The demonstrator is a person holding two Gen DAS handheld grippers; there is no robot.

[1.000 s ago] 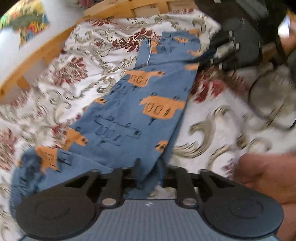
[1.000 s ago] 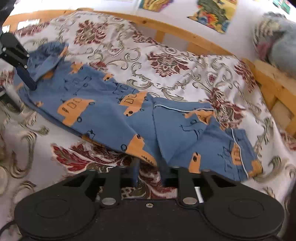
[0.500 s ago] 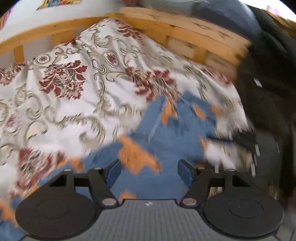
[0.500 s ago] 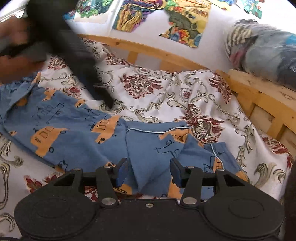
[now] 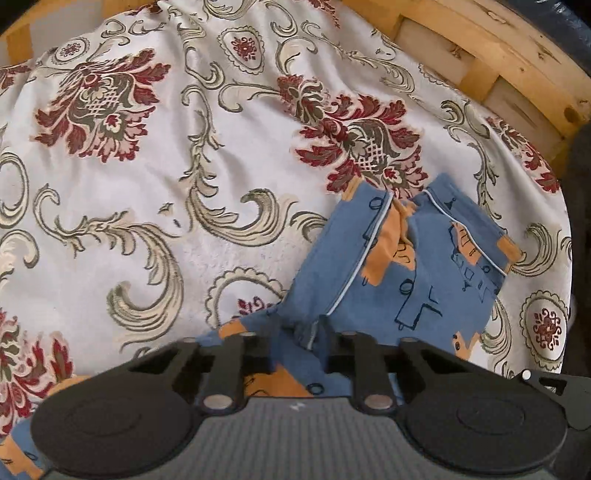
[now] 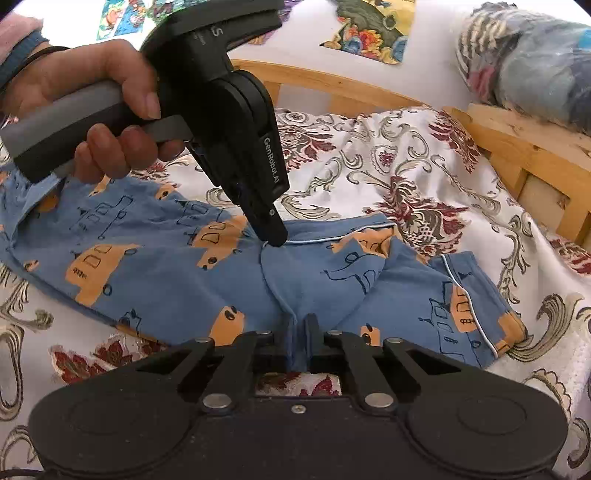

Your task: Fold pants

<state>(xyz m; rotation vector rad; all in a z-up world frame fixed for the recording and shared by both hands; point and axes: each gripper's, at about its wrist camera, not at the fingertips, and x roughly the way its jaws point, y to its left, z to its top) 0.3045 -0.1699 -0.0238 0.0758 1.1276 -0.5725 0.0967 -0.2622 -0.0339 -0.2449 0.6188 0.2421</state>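
Note:
Blue pants (image 6: pixel 177 269) with orange car prints and white piping lie across the floral bedspread, the right end folded over. In the left wrist view the folded end (image 5: pixel 417 266) lies ahead. My left gripper (image 5: pixel 297 339) is shut on the far edge of the pants at the fold; it also shows in the right wrist view (image 6: pixel 275 242), tip down on the piped edge. My right gripper (image 6: pixel 299 339) is shut on the near edge of the pants at the same fold line.
The cream and red floral bedspread (image 5: pixel 147 184) covers the bed. A wooden bed frame (image 6: pixel 517 147) runs along the back and right. A rolled bundle of fabric (image 6: pixel 528 62) rests on the frame. Posters (image 6: pixel 373 29) hang on the wall.
Both grippers were open half a second ago and have closed on the pants at the mid fold. The left gripper moved from the pants' left end to the fold.

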